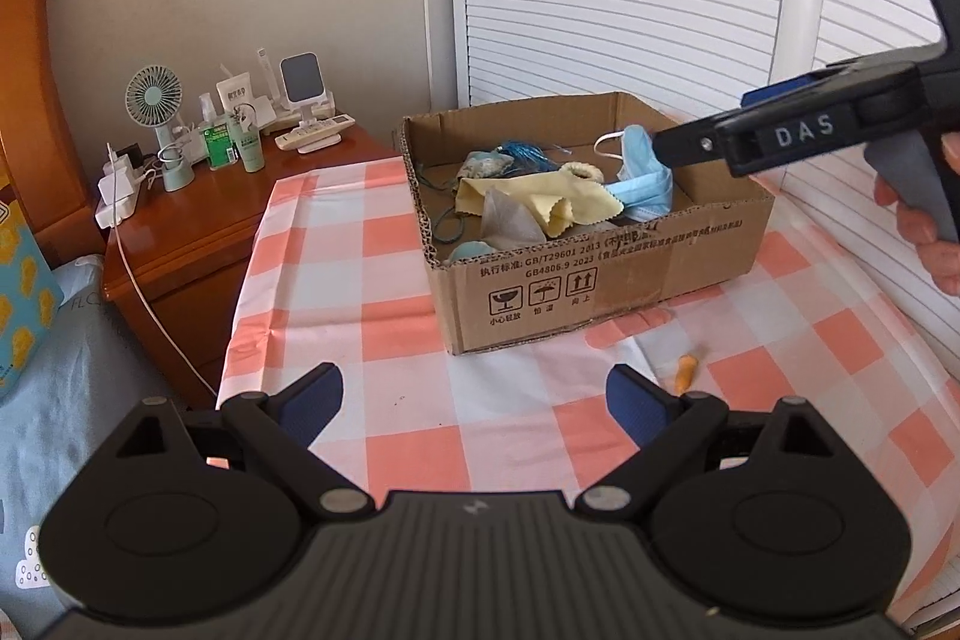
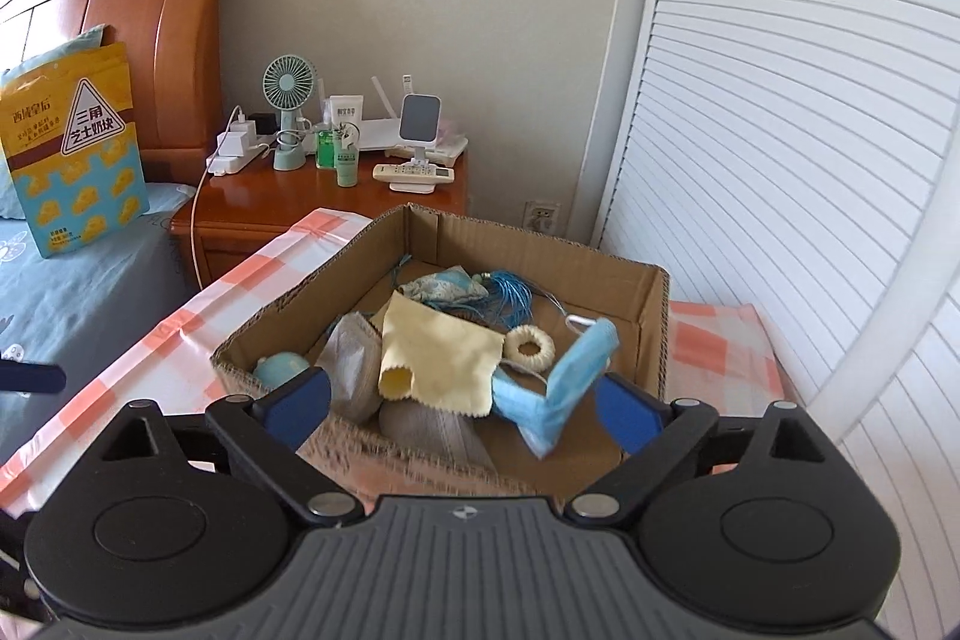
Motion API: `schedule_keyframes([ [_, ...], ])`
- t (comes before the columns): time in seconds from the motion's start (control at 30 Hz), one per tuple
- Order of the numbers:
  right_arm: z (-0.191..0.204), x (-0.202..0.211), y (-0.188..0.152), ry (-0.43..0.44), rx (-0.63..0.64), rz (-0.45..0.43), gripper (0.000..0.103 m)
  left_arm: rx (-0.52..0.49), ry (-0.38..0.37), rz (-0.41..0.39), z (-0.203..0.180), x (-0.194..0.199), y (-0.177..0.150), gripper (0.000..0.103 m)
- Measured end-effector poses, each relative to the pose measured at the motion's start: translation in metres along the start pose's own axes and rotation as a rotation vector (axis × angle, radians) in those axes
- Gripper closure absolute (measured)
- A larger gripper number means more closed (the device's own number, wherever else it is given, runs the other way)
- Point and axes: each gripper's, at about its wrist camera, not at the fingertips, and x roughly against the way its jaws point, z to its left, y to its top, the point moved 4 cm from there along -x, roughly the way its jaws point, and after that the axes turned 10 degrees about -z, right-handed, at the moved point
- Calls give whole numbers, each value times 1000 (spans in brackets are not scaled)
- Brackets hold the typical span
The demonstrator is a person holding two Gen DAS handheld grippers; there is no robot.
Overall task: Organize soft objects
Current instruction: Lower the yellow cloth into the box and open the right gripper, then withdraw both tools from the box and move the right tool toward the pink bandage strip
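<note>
An open cardboard box (image 1: 600, 274) stands on the pink-and-white checked tablecloth (image 1: 390, 292). Inside lie a yellow cloth (image 2: 438, 358), a grey mask (image 2: 354, 364), a white crocheted ring (image 2: 531, 346), a blue tassel (image 2: 510, 295) and a patterned pouch (image 2: 441, 286). A blue face mask (image 2: 564, 388) stands crumpled in the box between the wide jaws of my right gripper (image 2: 462, 406), which is open; no pad presses on it. In the left wrist view the blue face mask (image 1: 642, 187) sits just under a right finger (image 1: 690, 142). My left gripper (image 1: 474, 400) hovers open over the cloth, empty.
A small orange item (image 1: 684, 373) lies on the tablecloth in front of the box. A wooden nightstand (image 1: 198, 220) at the left carries a fan (image 1: 153, 100), bottles, a remote and chargers. A bed with a snack bag (image 2: 72, 148) is further left. White louvred doors (image 2: 780, 160) stand behind.
</note>
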Motion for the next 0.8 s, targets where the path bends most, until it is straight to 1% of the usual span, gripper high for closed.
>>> schedule_keyframes([
  [0.1,6,15,-17,-15,1,-7,1,-4,-2,-3,-1,4,-2,8],
  [0.23,11,21,-46,-18,-40,30,1,-13,-3,-1,-3,7,-3,8],
  [0.37,17,13,-79,-55,-39,84,1,-15,-7,4,-5,8,-5,8],
  [0.5,25,4,-107,-57,-40,121,1,-22,-15,12,-9,7,-8,8],
  [0.6,29,-1,-119,-54,-36,138,1,-26,-22,20,-10,5,-11,8],
  [0.8,27,-16,-127,-79,-42,147,1,-29,-31,41,-13,-4,-13,8],
])
